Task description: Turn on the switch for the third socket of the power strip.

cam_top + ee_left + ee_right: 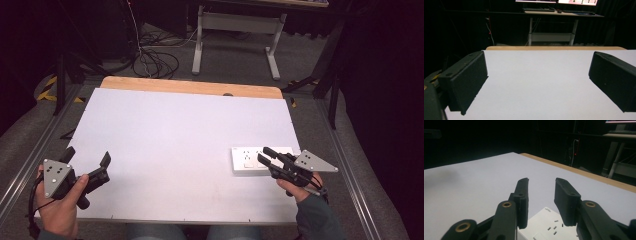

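While poised over white socket plate (250, 160) on table (175, 130), held right gripper (266, 156) jaws slightly parted; kept left gripper (87, 156) spread wide, gripping nothing.

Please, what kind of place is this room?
Probably a lab or recording studio, not a home: dark curtains around the table, loose cables on the floor, and a desk with monitors behind.

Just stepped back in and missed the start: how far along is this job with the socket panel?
Nothing looks done yet: the white socket panel lies flat on the white table, ungripped. In hand: the right hand-held gripper hovers over it, jaws partly open. The left hand-held gripper waits wide open at the near left. Any grasping remains.
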`<state>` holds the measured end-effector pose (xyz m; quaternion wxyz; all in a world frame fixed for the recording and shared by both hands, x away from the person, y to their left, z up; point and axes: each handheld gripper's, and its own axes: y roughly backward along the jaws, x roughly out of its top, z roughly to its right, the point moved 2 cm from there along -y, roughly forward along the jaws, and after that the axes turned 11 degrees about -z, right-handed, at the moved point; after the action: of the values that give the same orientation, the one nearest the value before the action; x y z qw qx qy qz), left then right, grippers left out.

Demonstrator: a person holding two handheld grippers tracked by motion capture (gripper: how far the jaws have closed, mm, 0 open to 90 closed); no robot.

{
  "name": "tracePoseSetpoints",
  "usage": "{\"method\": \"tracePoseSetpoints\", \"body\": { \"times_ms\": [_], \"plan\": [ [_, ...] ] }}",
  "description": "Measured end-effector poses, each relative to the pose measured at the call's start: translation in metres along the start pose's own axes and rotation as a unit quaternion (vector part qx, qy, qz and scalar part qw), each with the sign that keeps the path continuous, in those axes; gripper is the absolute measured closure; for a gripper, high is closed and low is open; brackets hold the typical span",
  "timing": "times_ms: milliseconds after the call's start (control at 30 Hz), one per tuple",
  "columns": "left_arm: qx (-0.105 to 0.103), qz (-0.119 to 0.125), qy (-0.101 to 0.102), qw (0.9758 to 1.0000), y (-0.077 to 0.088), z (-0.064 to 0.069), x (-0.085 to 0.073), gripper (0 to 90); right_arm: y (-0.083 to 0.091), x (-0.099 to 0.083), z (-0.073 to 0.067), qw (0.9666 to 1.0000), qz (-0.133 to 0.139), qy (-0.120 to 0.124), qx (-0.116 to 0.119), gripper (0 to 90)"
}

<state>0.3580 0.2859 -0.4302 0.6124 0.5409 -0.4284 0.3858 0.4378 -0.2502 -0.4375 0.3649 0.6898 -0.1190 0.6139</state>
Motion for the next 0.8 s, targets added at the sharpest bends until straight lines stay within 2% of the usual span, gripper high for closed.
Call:
{"method": "tracePoseSetpoints", "body": {
  "times_ms": [100,267,400,567,800],
  "plan": [
    [0.000,0.000,0.000,1.0000,-0.0002,0.0002,0.0000,2.5,-0.0007,0.0004,-0.0007,1.0000,0.003,0.007,0.001,56.8],
    [0.000,0.000,0.000,1.0000,-0.0001,0.0001,0.0000,2.6,-0.0013,0.0004,-0.0014,0.9999,0.002,0.012,0.003,55.2],
    [0.000,0.000,0.000,1.0000,-0.0001,0.0001,0.0000,2.5,-0.0019,0.0006,-0.0019,0.9999,0.004,0.009,0.003,47.8],
    [0.000,0.000,0.000,1.0000,0.0000,-0.0001,0.0000,2.5,-0.0020,0.0011,-0.0020,0.9999,0.008,0.010,0.000,46.9],
    [0.000,0.000,0.000,1.0000,0.0000,-0.0002,0.0000,2.5,-0.0027,0.0014,-0.0022,0.9999,0.007,0.003,-0.010,35.5]
  ]
}}
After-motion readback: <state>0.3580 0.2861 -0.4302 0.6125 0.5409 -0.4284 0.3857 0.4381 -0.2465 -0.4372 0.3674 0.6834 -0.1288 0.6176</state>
